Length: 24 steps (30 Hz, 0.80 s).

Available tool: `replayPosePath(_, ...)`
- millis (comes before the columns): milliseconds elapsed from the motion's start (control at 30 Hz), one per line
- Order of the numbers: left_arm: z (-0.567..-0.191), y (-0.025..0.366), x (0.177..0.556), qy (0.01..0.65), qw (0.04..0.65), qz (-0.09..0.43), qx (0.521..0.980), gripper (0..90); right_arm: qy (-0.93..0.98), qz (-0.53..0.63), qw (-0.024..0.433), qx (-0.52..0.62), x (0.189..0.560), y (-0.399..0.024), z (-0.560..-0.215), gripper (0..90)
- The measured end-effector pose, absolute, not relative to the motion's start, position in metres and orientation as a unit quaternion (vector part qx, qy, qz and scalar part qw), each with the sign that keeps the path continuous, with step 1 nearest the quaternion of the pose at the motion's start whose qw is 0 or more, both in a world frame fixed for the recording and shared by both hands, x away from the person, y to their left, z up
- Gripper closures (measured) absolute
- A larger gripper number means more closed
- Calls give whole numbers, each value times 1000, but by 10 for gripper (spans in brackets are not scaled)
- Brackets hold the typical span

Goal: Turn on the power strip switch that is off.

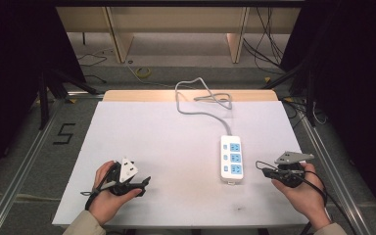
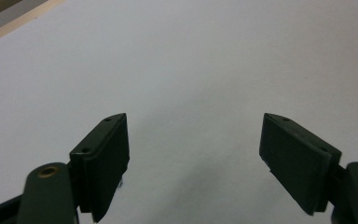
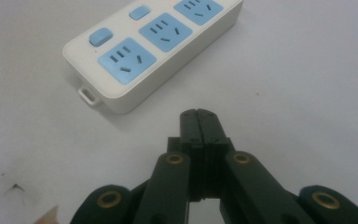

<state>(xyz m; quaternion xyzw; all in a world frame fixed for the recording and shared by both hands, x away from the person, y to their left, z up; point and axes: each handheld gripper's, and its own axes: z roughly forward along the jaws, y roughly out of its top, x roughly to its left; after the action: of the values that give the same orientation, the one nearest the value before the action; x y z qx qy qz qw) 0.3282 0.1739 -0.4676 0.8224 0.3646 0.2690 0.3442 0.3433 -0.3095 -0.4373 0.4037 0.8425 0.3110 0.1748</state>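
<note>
A white power strip point(image 1: 231, 159) with three blue sockets lies right of the table's middle, its grey cable point(image 1: 203, 100) looping off toward the far edge. In the right gripper view the power strip point(image 3: 154, 46) lies just ahead and to the left of my right gripper point(image 3: 199, 114), whose jaws are pressed together with nothing between them. In the high view my right gripper point(image 1: 266, 171) sits at the table's right edge, a short way right of the strip. My left gripper point(image 1: 144, 182) rests near the front left; its jaws stand wide apart over bare white table point(image 2: 196, 126).
The white tabletop point(image 1: 166, 142) has a wooden strip along its far edge. A small dark smudge point(image 3: 16, 188) marks the surface near my right gripper. Metal rails point(image 1: 27, 156) run along both sides of the table, with cables and wooden frames on the floor beyond.
</note>
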Motion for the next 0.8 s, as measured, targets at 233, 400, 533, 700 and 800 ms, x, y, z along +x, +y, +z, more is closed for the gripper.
replayPosePath(233, -467, 174, 328, 365, 345, 271, 821, 242, 844, 308, 171, 405, 346, -305, -434, 900)
replayPosePath(400, -467, 174, 328, 364, 344, 271, 822, 242, 845, 307, 166, 405, 347, -305, -431, 900)
replayPosePath(533, -468, 173, 328, 362, 343, 270, 823, 242, 847, 304, 164, 405, 349, -304, -430, 900)
replayPosePath(700, -467, 172, 328, 361, 343, 272, 824, 243, 850, 299, 162, 402, 350, -301, -428, 900)
replayPosePath(800, -467, 172, 328, 361, 343, 272, 823, 243, 852, 297, 160, 400, 351, -299, -427, 900)
